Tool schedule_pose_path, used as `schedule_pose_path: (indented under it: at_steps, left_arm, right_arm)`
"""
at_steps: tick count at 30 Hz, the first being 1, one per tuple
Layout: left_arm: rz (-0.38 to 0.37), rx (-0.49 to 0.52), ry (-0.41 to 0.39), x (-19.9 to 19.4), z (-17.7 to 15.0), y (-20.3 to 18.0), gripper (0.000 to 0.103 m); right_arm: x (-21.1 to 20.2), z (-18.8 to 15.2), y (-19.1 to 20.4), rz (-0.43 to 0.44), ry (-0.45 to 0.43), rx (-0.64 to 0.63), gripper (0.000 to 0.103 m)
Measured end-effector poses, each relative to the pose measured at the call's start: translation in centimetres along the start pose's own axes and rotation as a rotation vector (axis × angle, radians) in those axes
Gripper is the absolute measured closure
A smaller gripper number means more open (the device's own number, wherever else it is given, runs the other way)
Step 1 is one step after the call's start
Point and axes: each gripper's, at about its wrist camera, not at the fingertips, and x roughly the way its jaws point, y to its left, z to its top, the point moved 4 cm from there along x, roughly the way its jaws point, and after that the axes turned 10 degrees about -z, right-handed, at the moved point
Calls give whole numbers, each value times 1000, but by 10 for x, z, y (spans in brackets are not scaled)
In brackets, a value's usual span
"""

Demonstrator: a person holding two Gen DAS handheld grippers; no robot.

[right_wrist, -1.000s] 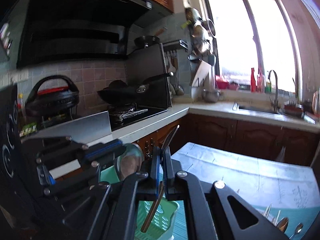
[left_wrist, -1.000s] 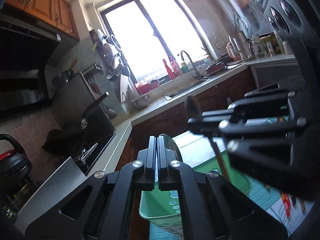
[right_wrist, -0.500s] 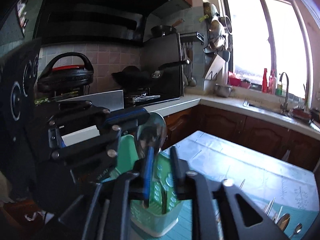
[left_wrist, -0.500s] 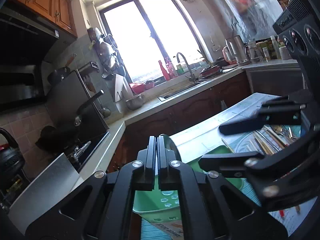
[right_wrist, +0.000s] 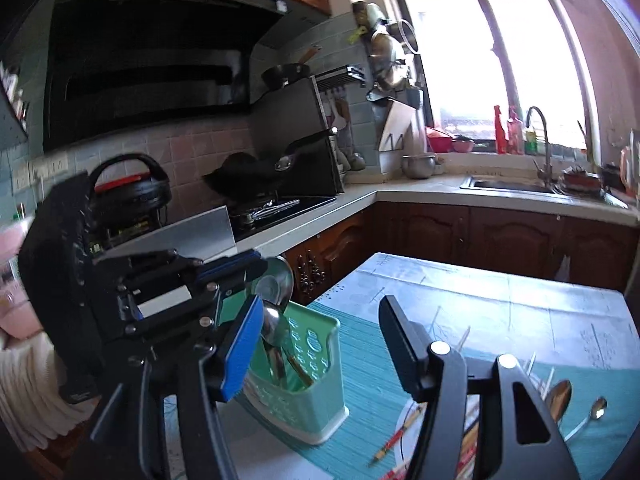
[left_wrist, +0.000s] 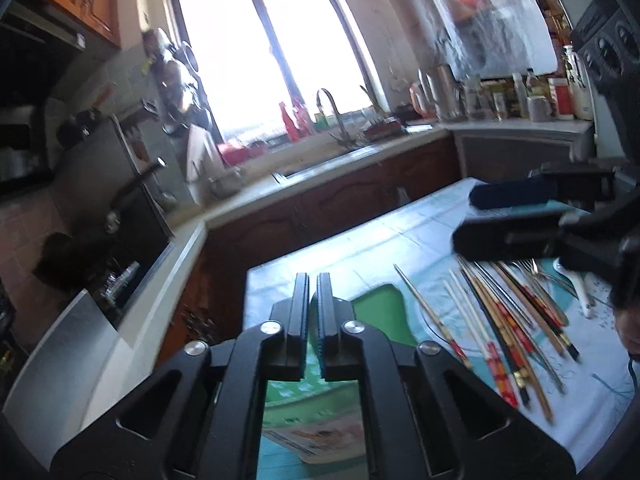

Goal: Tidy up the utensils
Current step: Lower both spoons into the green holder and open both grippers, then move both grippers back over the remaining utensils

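Two spoons [right_wrist: 276,300] in green basket [right_wrist: 316,364] | right tool [right_wrist: 320,320] just opening, empty

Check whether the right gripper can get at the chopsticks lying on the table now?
Probably yes. The right gripper stands open and empty, the chopsticks lie loose and uncovered on the table, and the green utensil basket sits off to its left.

The right gripper [right_wrist: 320,320] has just been opening, fingers wide and empty; the left gripper [left_wrist: 313,292] is nearly closed.
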Motion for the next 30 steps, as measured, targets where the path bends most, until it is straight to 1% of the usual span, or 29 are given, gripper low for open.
schedule_pose_path:
  at_steps: [1, 2, 3, 4, 8, 12, 17, 21, 23, 27, 30]
  left_arm:
    - [-8, -6, 17, 2, -2, -2, 81]
    - [-9, -14, 32, 4, -4, -3, 71]
    - [-4, -22, 39, 6, -5, -3, 53]
    - [2, -27, 38, 6, -6, -4, 48]
    - [-3, -71, 15, -1, -3, -5, 48]
    - [16, -117, -11, -19, 8, -5, 48]
    - [12, -199, -8, -40, 24, -13, 48]
    - [1, -240, 9, -56, 34, -32, 48]
    - [-13, -253, 19, -63, 38, -43, 48]
    - [-49, -292, 47, -71, 47, -69, 47]
    - [-103, -333, 72, -75, 54, -89, 47]
  right_arm:
    - [-5, 0, -3, -5, -1, 10, 43]
    - [-8, -1, -5, -7, -4, 15, 43]
    - [-12, 0, -7, -15, -7, 17, 43]
    - [-17, 0, -9, -21, -14, 21, 43]
    - [-30, 2, -18, -46, -26, 33, 43]
    - [-43, 4, -30, -62, -13, 66, 43]
    - [-65, 4, -42, -99, 29, 90, 43]
    - [-82, 4, -52, -125, 80, 114, 43]
    - [-90, 3, -58, -134, 115, 132, 43]
    - [-109, -1, -70, -172, 152, 149, 43]
    - [-121, -5, -78, -206, 186, 155, 43]
